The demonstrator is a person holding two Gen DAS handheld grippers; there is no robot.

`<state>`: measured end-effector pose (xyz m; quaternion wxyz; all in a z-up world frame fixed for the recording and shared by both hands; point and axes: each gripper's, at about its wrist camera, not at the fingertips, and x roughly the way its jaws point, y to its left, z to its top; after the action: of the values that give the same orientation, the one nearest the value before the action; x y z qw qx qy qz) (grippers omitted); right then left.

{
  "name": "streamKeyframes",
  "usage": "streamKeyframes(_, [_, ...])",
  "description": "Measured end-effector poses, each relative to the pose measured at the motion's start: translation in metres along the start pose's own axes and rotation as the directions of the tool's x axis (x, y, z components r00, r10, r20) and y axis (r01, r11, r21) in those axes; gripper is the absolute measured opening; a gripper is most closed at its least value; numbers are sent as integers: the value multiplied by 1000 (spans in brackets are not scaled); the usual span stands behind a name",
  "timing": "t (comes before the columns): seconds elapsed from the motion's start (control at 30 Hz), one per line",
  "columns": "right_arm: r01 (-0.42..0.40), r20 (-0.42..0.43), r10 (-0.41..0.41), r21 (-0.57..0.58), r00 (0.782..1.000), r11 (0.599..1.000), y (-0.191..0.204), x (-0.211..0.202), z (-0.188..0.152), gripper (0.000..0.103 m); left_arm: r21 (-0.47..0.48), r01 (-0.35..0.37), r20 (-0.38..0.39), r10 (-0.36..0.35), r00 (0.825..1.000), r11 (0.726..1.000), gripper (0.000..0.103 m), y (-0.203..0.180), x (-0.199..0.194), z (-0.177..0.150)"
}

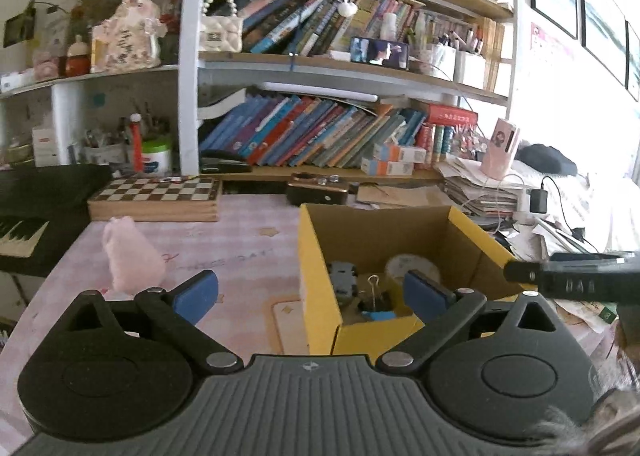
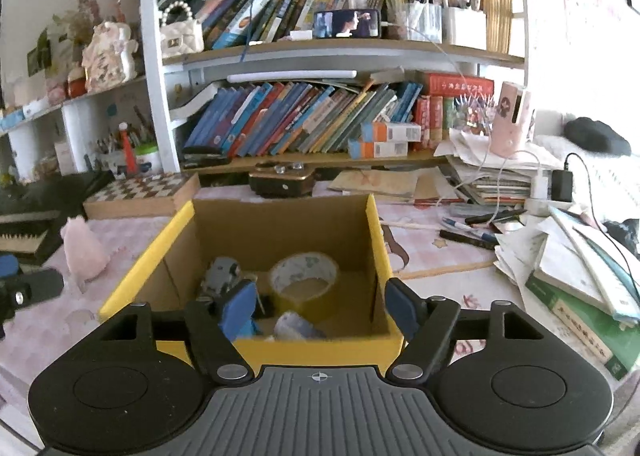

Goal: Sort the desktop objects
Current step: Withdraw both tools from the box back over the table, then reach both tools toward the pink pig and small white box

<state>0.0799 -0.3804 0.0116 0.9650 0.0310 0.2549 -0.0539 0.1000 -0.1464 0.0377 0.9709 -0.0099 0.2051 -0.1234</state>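
Note:
A yellow cardboard box [image 1: 308,256] [image 2: 378,240] stands open on the pink desk. Inside lie a tape roll [image 2: 308,262] [image 1: 412,264], a grey toy-like item [image 2: 222,272] [image 1: 342,276], a binder clip [image 1: 374,298] and a pale blue-white item [image 2: 296,326]. My left gripper [image 1: 310,292] is open wide, straddling the box's near left corner without touching it. My right gripper [image 2: 320,308] hangs open over the box's near edge, with nothing pinched between its blue pads [image 2: 240,308]. A pink plush [image 1: 128,256] [image 2: 82,248] sits on the desk left of the box.
A chessboard case [image 1: 156,192] and a small dark box [image 1: 316,190] lie behind the yellow box, under the bookshelf. Pens [image 2: 468,236] and a stack of books and papers [image 2: 580,280] crowd the right. A keyboard [image 1: 20,236] borders the left.

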Motion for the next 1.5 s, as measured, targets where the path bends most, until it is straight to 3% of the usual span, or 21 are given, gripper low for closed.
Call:
streamKeyframes(0.53, [88,-185,-66,117,981,989,55,-29,-65,74,3,44,-123,-43,991,999,103,53,-29,-44])
streamKeyframes(0.83, [120,-227,-88,134,970,984,90,-47,-89,75,15,80,-183,-76,980,997,103,80,-43,-62])
streamKeyframes(1.2, [90,-242,-59,122,968,988,134,-59,-101,75,23,107,-220,-100,970,994,103,109,-61,-75])
streamKeyframes(1.5, [32,-239,-11,81,971,996,174,-63,-105,75,20,86,-208,-80,975,996,103,136,-76,-78])
